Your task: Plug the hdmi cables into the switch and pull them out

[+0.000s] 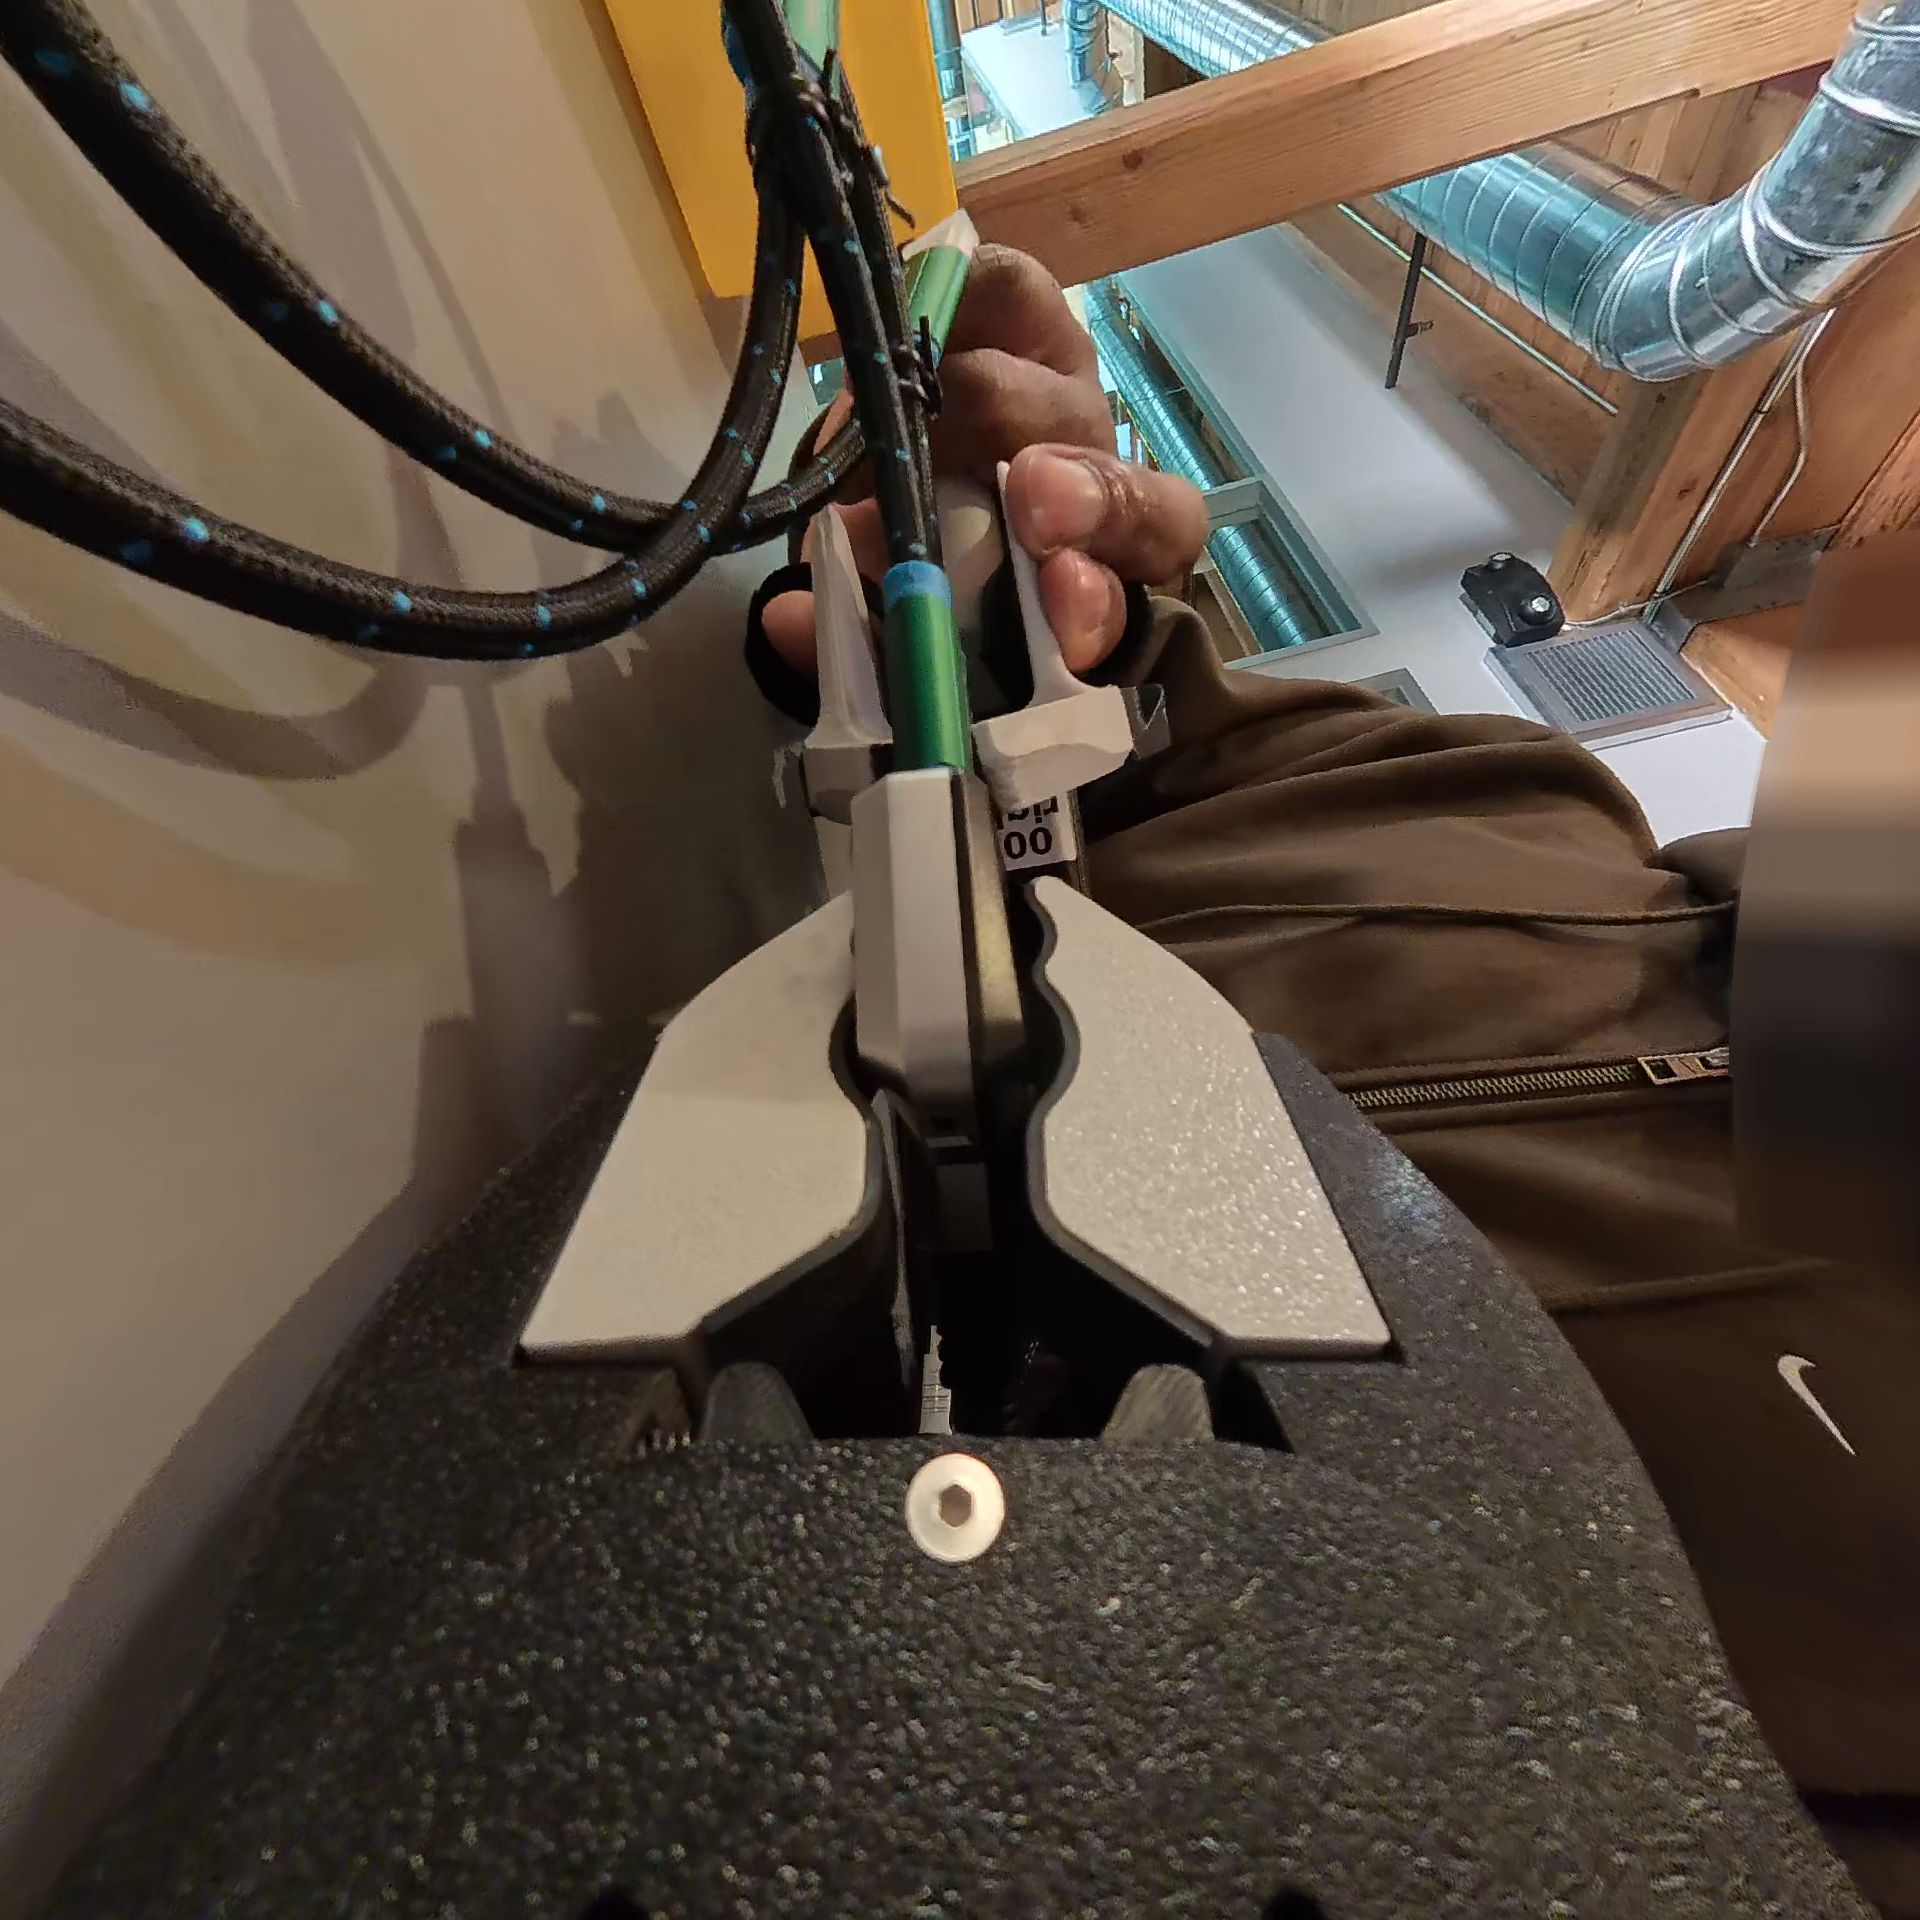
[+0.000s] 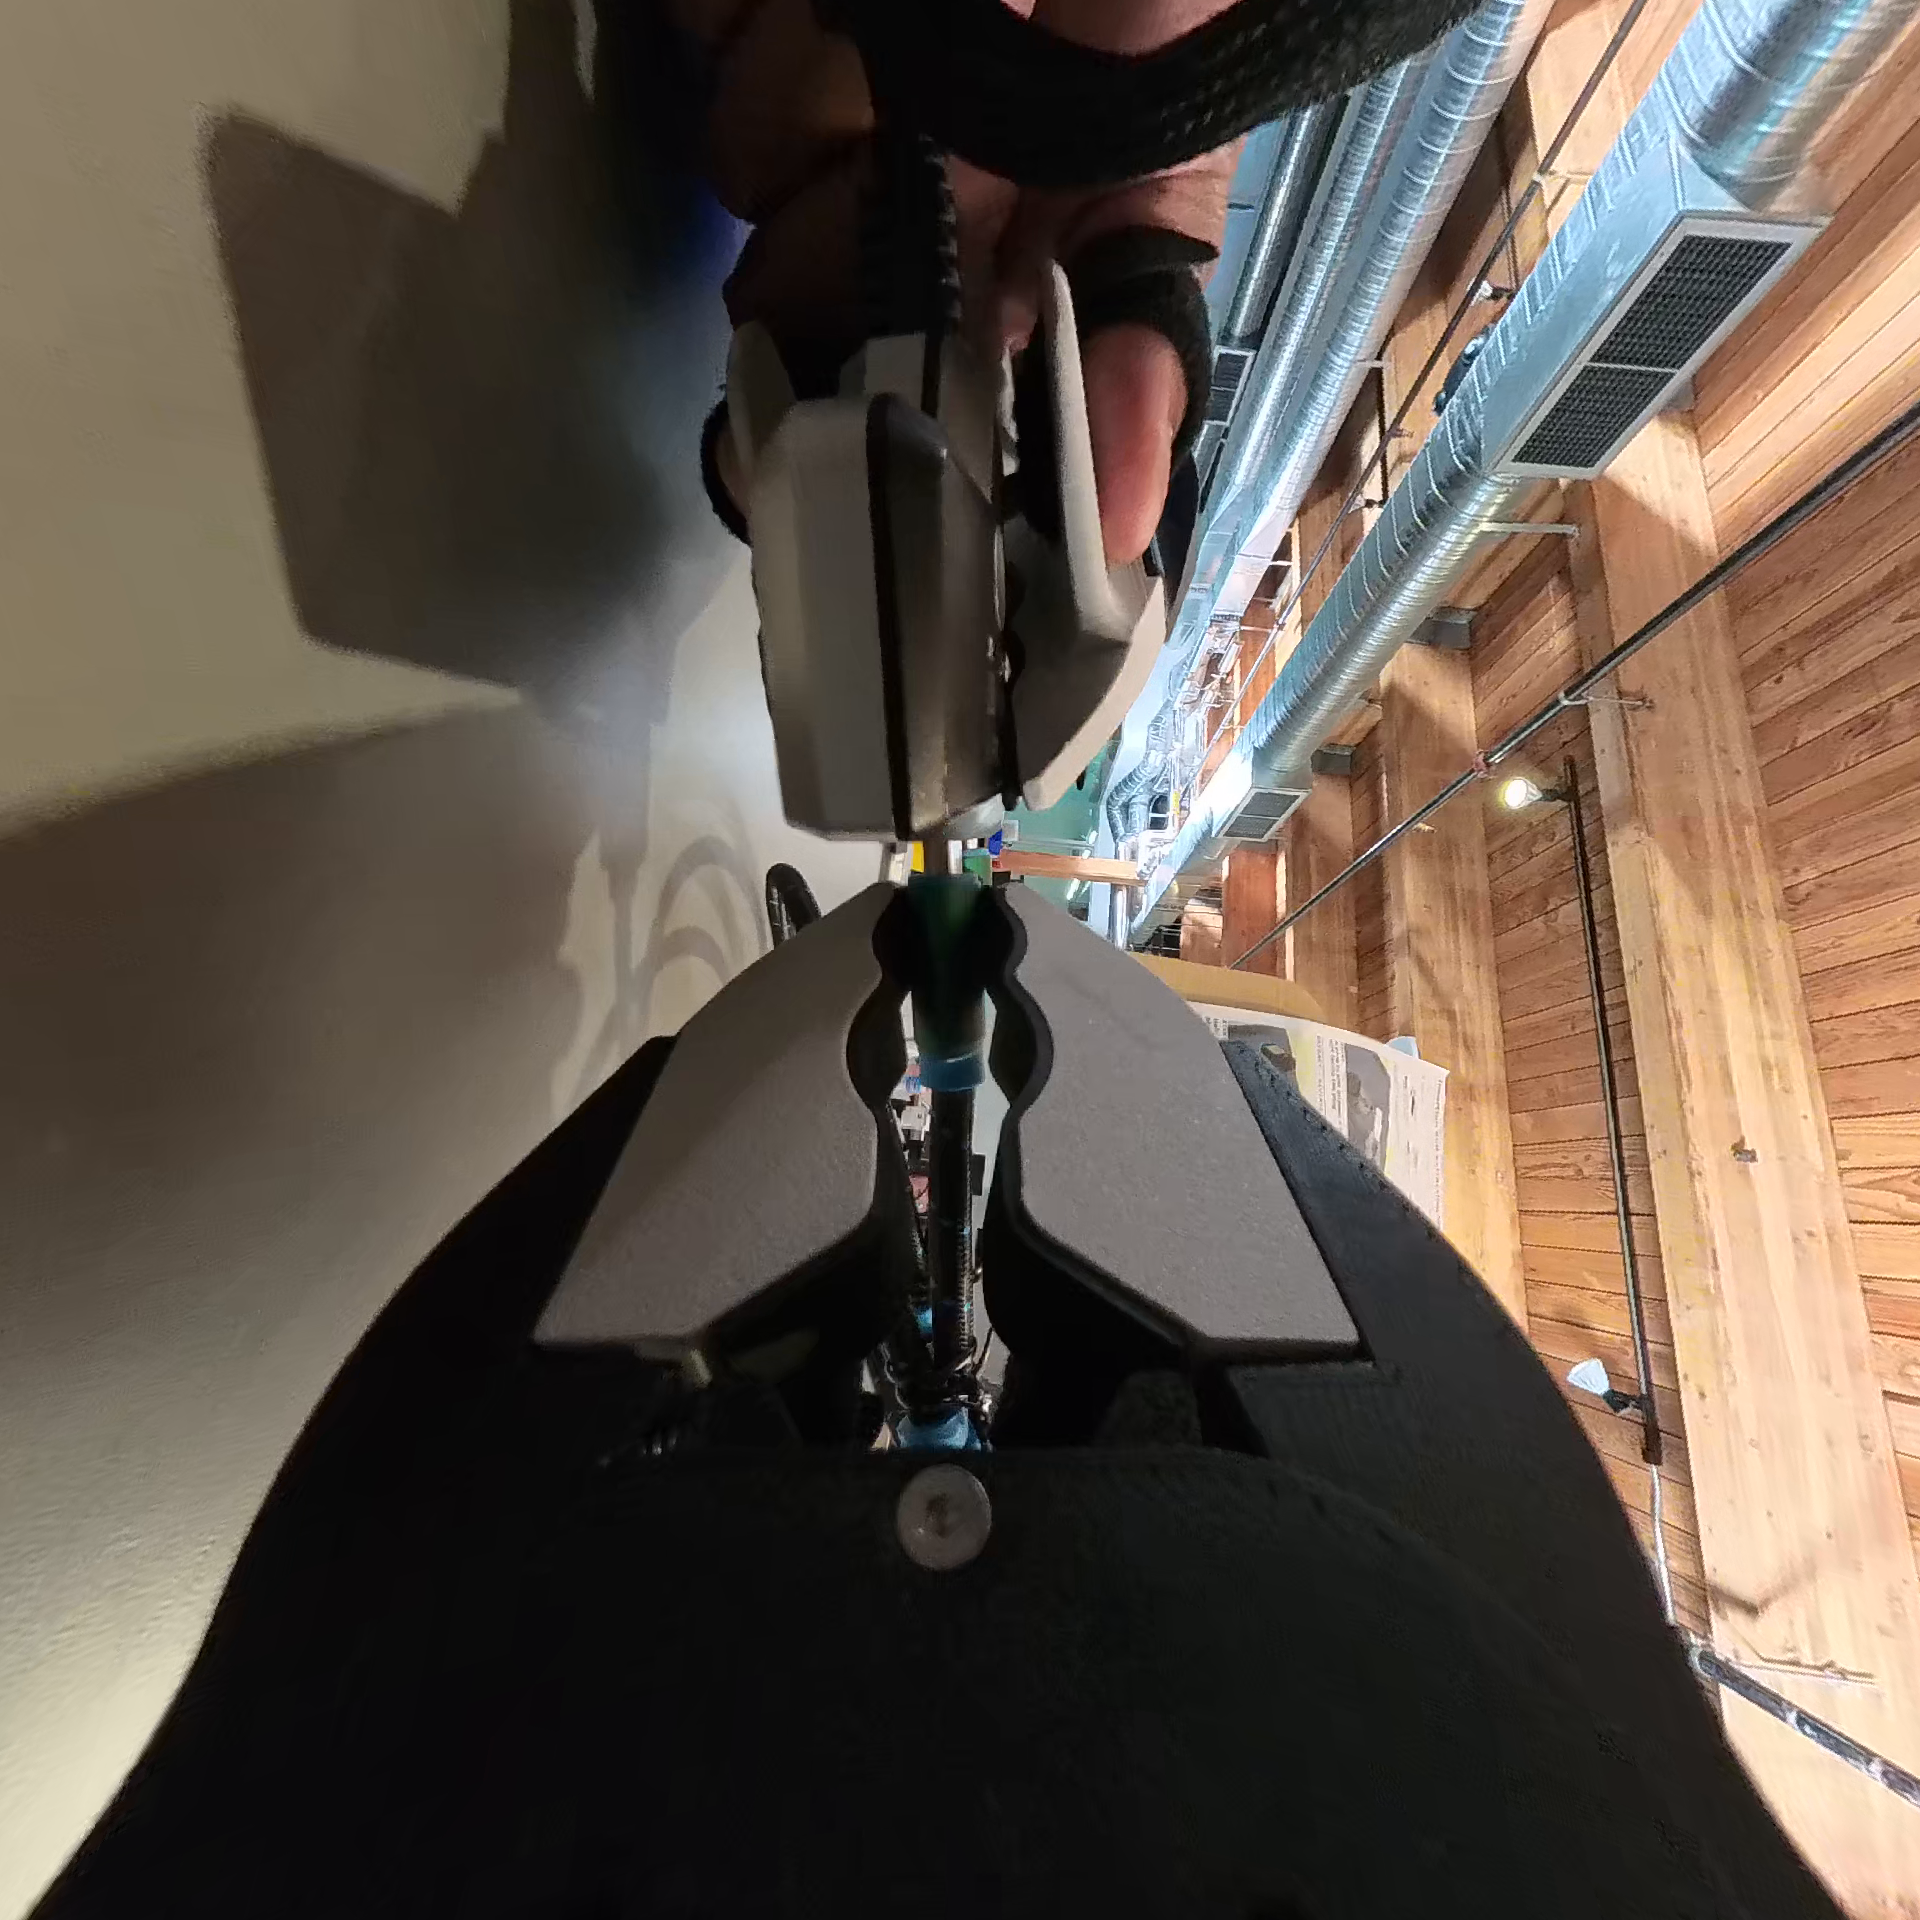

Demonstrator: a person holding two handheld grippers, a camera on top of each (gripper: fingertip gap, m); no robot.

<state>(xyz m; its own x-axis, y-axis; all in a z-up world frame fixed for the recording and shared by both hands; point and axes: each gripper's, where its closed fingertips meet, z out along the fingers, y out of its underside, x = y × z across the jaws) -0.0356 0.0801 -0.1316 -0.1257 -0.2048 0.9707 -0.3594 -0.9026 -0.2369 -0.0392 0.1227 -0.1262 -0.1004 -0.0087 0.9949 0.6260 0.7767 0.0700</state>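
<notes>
Jaws of the left gripper [image 1: 940, 904] stand narrow, both pads pressed against a grey-and-black block [image 1: 899, 862] that fills the space between them. A green barrel [image 1: 928, 686] stands out of the block's far end, ringed at its other end by a blue tape band [image 1: 914, 582], and a black braided cable [image 1: 312, 312] with blue flecks runs on from there in loops. The right gripper [image 2: 948, 914] is closed tighter, its notched pads clamped on that same green barrel just behind its front end. A short metal tip shows between barrel and block, so the two sit end to end; how deep the tip reaches into the block is hidden. Around the barrel, a hand [image 1: 1039, 416] holds white T-shaped parts [image 1: 1049, 717] on either side. Beyond lie a brown zipped jacket [image 1: 1351, 883], a pale wall [image 1: 208, 935], a wooden beam [image 1: 1299, 114] and silver ducts [image 1: 1662, 239] under a plank ceiling [image 2: 1766, 935].
</notes>
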